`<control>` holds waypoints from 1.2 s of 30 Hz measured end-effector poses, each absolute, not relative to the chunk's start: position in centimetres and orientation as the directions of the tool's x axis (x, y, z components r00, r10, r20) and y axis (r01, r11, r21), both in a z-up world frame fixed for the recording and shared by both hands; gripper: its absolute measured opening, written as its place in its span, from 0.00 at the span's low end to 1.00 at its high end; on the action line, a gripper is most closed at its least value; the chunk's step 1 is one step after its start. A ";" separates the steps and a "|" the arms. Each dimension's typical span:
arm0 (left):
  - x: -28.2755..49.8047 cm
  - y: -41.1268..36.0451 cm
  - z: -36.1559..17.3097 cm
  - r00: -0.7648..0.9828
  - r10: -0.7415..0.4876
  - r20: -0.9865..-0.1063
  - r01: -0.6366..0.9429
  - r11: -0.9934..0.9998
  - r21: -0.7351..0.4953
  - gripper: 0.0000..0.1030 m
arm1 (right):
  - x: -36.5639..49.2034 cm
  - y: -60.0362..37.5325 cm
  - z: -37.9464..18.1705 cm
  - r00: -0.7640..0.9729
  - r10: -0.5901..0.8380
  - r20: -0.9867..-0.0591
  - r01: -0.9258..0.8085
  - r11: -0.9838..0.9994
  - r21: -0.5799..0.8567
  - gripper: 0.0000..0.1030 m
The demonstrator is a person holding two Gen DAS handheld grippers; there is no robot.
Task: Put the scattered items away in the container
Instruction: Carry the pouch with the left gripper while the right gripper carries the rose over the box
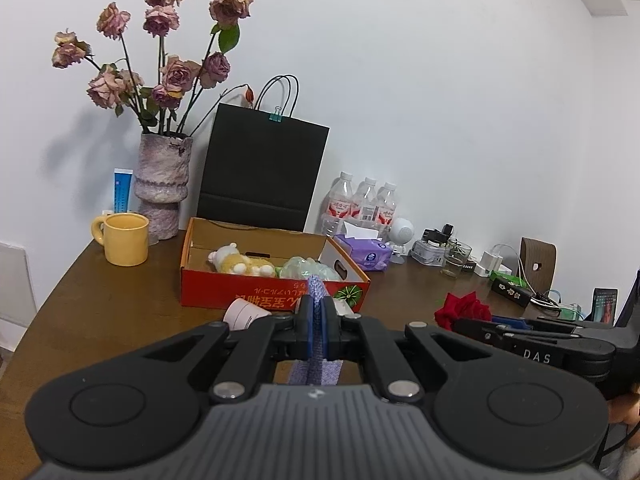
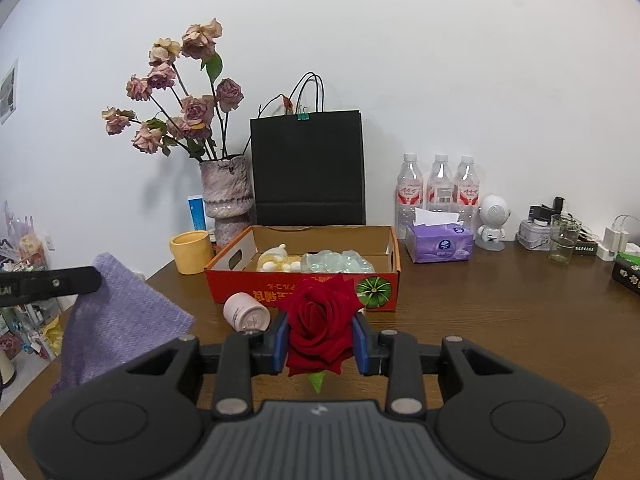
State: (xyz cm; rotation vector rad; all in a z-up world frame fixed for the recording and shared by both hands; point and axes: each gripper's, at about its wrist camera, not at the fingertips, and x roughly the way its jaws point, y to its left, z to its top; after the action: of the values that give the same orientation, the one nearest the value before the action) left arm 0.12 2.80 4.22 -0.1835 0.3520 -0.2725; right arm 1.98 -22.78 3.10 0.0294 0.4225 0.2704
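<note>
Purple cloth (image 1: 316, 312) in left tool (image 1: 317, 320)

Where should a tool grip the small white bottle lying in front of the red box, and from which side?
Grip the white bottle across its round body, coming down from above. It lies on its side on the table, one flat end facing the camera, close to the red box, so a side approach looks cramped. Both tools are occupied now: purple cloth left, red rose right.
</note>
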 end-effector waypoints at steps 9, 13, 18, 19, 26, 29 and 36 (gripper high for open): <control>3.3 2.6 4.4 0.892 -0.328 -0.312 0.260 0.935 -0.242 0.05 | 4.7 -21.5 4.1 0.881 0.274 -0.384 -0.263 0.961 0.083 0.30; 5.1 2.7 4.6 0.898 -0.316 -0.306 0.248 0.938 -0.242 0.05 | 6.7 -20.9 4.6 0.886 0.274 -0.374 -0.261 0.962 0.085 0.30; 7.7 2.9 4.5 0.905 -0.298 -0.304 0.224 0.941 -0.253 0.05 | 9.8 -20.4 5.1 0.888 0.279 -0.366 -0.256 0.960 0.112 0.30; 8.2 3.0 4.5 0.907 -0.296 -0.301 0.220 0.940 -0.260 0.05 | 10.5 -20.2 5.2 0.888 0.282 -0.365 -0.257 0.959 0.115 0.30; 11.9 3.4 4.7 0.925 -0.276 -0.262 0.186 0.929 -0.321 0.05 | 15.0 -19.2 5.5 0.894 0.294 -0.337 -0.255 0.954 0.155 0.30; 13.5 3.4 4.9 0.936 -0.250 -0.248 0.164 0.933 -0.321 0.05 | 16.9 -18.8 5.3 0.893 0.303 -0.334 -0.255 0.950 0.180 0.30; 17.4 4.0 5.1 0.949 -0.216 -0.229 0.125 0.927 -0.354 0.05 | 21.3 -18.1 4.5 0.891 0.315 -0.328 -0.251 0.942 0.224 0.30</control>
State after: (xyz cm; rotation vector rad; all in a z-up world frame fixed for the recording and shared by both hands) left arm 17.43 3.97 5.05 -0.3427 0.2686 -0.1770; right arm 21.32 -18.15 4.54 0.1777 0.3687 0.2950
